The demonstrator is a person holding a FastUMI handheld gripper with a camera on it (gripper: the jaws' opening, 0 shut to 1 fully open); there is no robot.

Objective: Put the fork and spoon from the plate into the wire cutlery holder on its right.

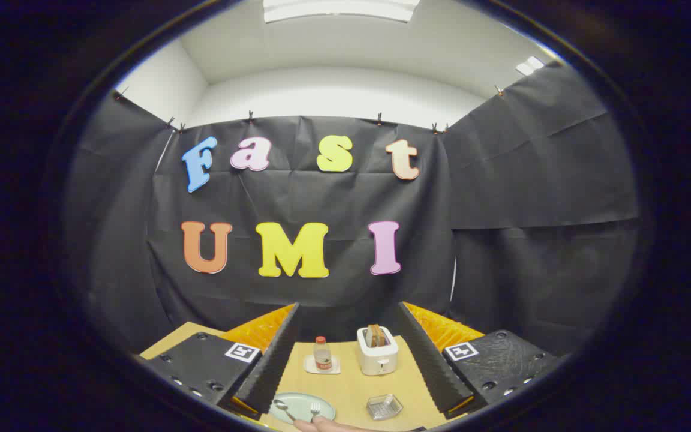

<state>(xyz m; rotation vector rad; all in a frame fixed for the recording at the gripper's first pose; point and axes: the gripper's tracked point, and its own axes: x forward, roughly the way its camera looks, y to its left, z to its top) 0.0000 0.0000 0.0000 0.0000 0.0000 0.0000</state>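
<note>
While the gripper [348, 360] fingers stand apart, metal fork [314, 410] and spoon [284, 409] lie on the round plate [301, 403].

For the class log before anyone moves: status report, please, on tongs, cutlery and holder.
Tongs open, holding nothing. Fork and spoon on plate. Wire holder right of plate. Hand near plate.
</note>
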